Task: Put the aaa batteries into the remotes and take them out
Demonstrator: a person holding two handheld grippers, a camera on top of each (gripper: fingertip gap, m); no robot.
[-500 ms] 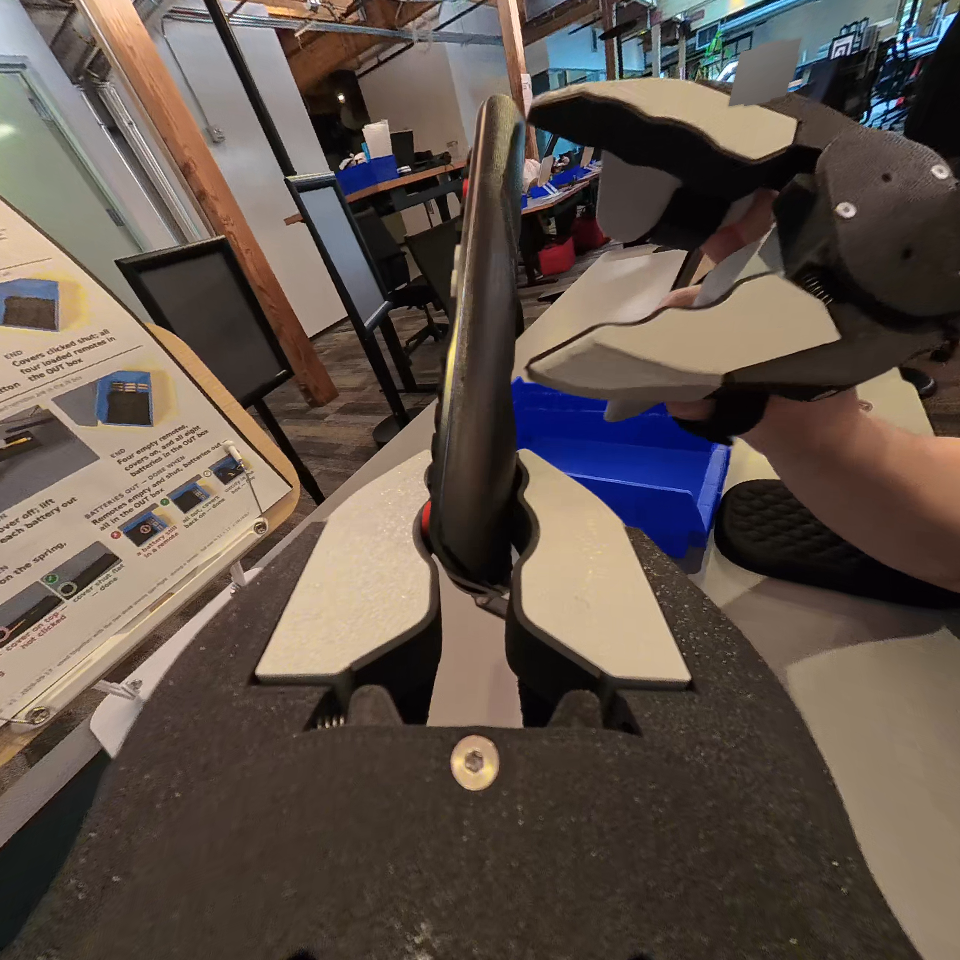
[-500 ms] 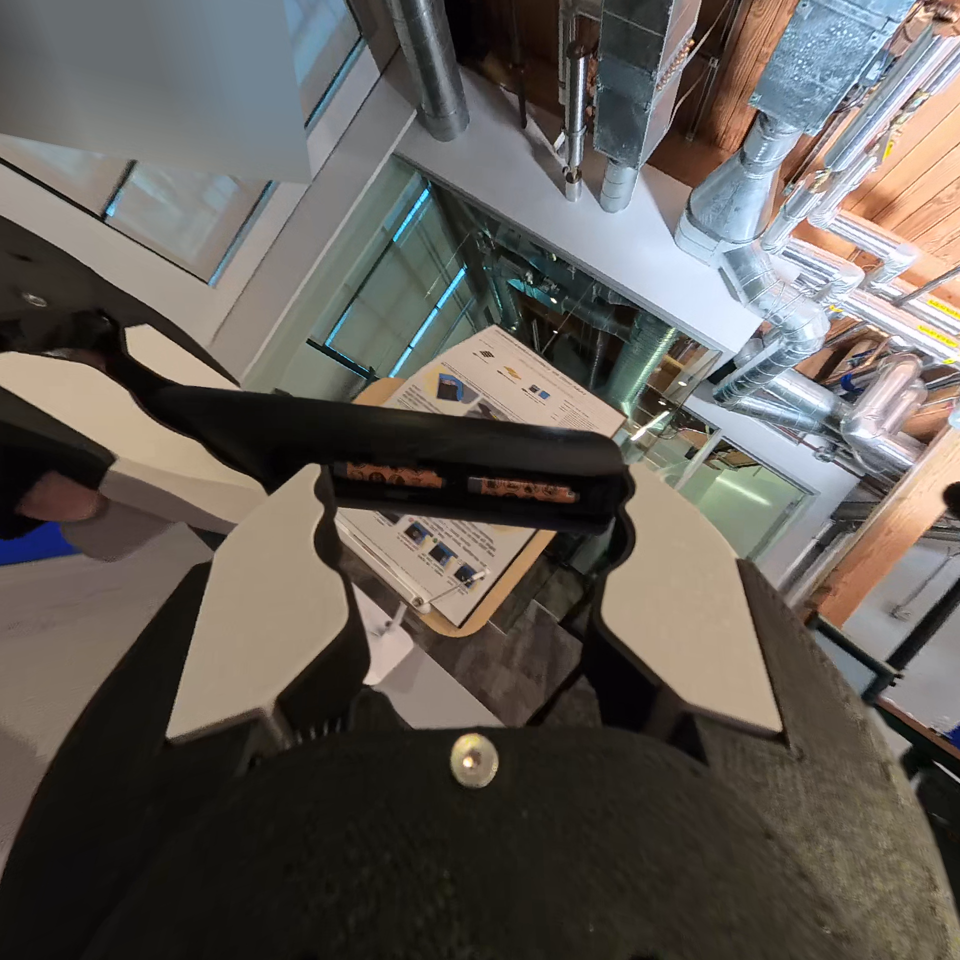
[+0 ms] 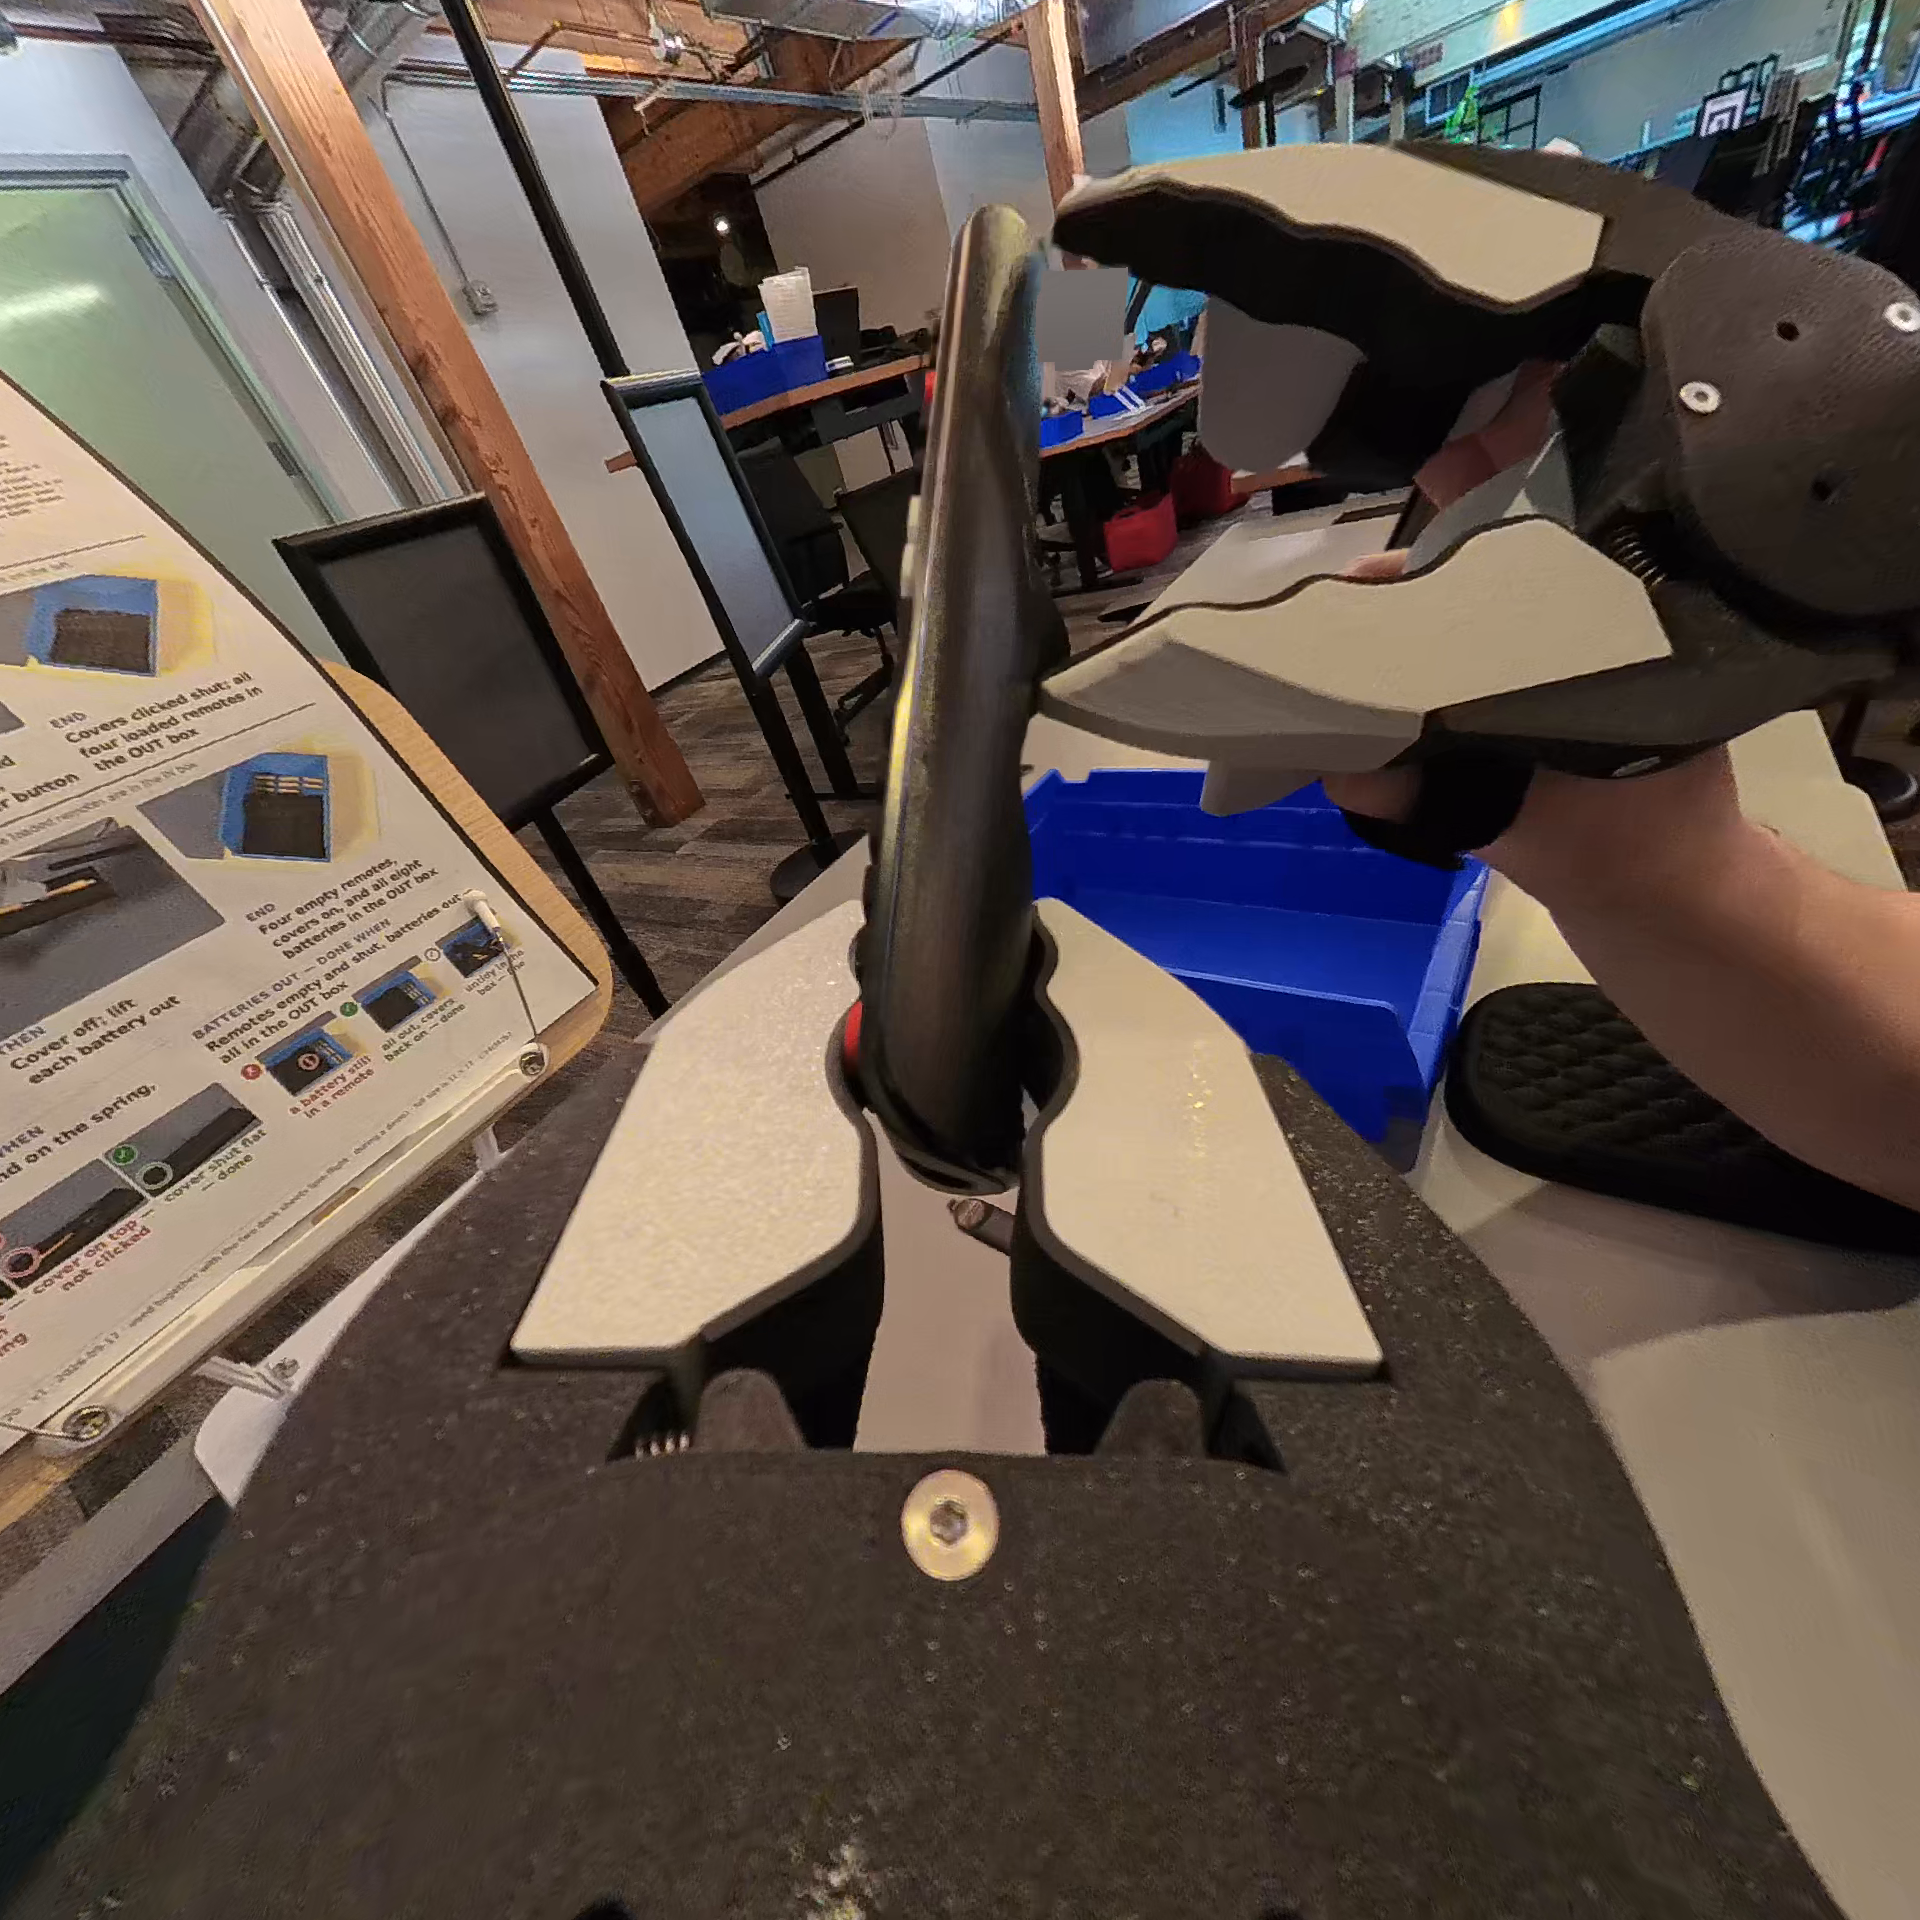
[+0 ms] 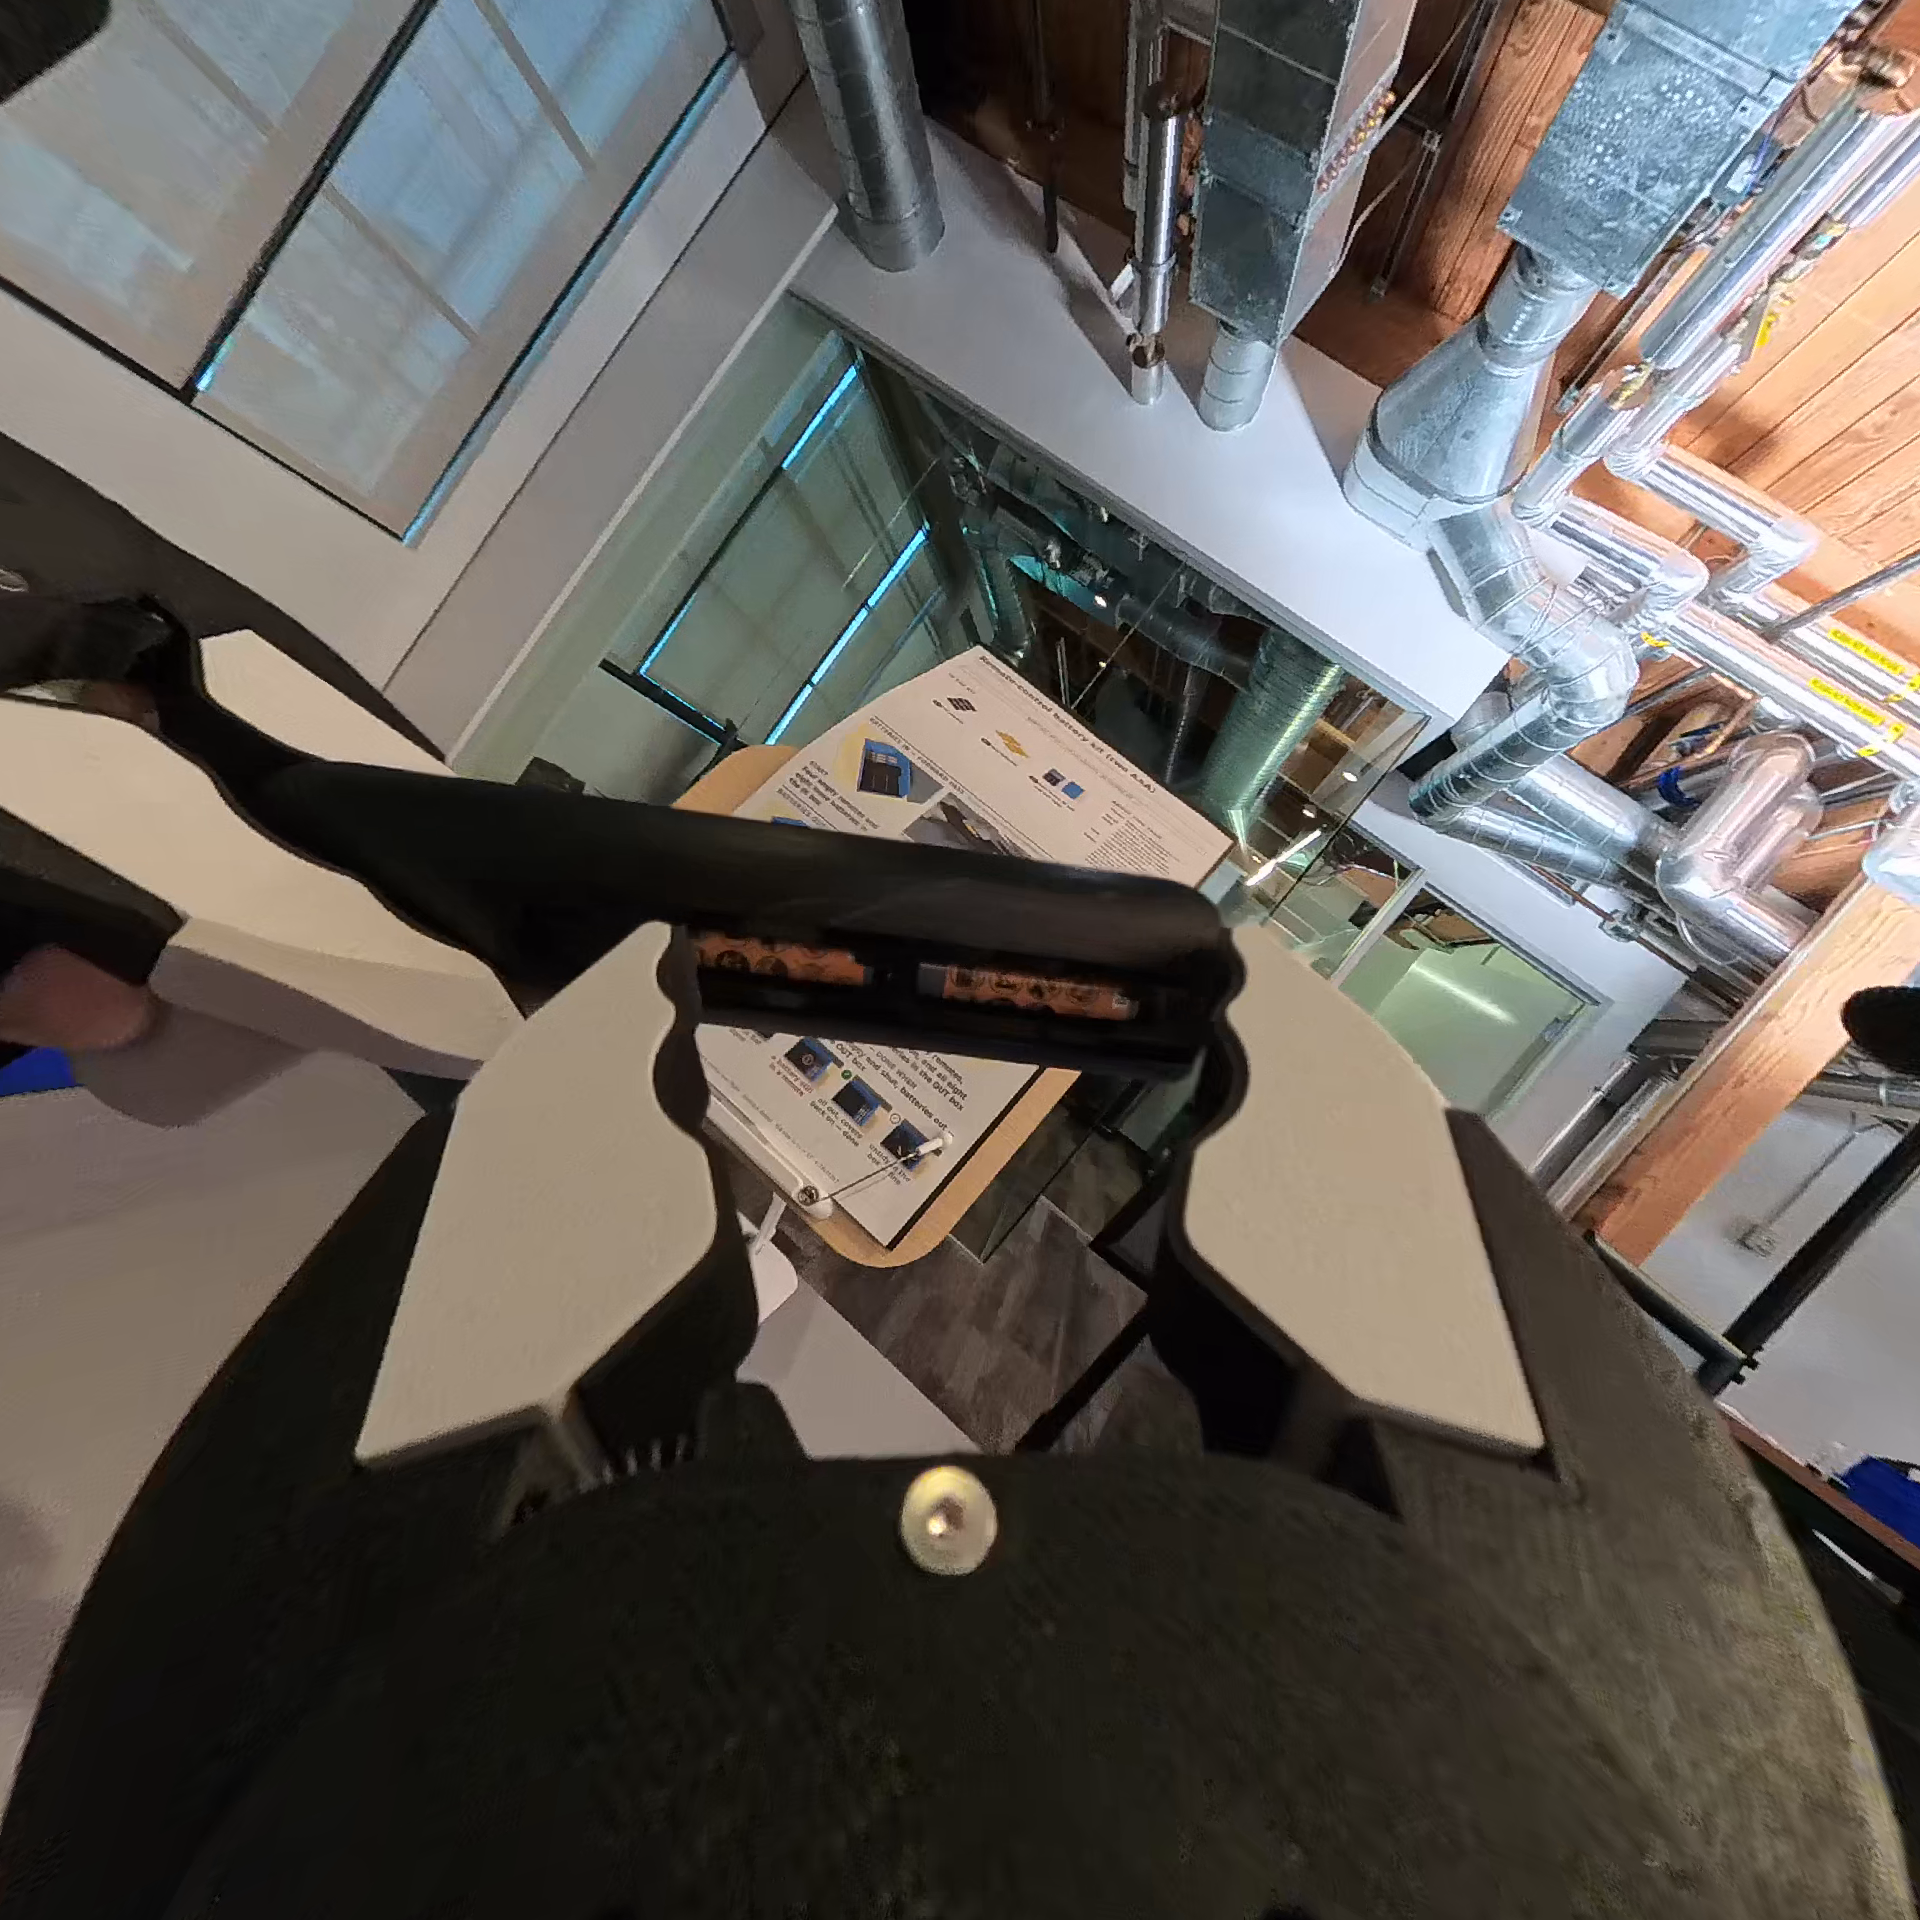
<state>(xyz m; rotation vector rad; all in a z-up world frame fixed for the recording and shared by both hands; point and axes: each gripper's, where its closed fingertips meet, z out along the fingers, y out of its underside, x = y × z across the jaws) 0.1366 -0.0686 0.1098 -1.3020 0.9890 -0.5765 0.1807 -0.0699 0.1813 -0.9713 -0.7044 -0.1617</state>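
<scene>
My left gripper [image 3: 951,935] is shut on the lower end of a black remote [image 3: 966,675] and holds it upright, edge-on, above the table. My right gripper [image 3: 1049,468] comes in from the right. It is open wide, with both fingertips at the remote's back edge. In the right wrist view the remote [image 4: 727,862] runs across between the tips of my right gripper [image 4: 951,966]. Its battery compartment is uncovered and holds two orange-and-black batteries, one on the left [image 4: 779,961] and one on the right [image 4: 1023,992].
A blue bin [image 3: 1247,935] stands on the white table [image 3: 1714,1403] behind the remote. A black mat [image 3: 1579,1101] lies to its right. An instruction board [image 3: 208,935] leans at the left. A person's hand [image 3: 1714,935] holds the right gripper.
Almost nothing. The right gripper has shifted slightly along the remote. The left gripper's hold is the same.
</scene>
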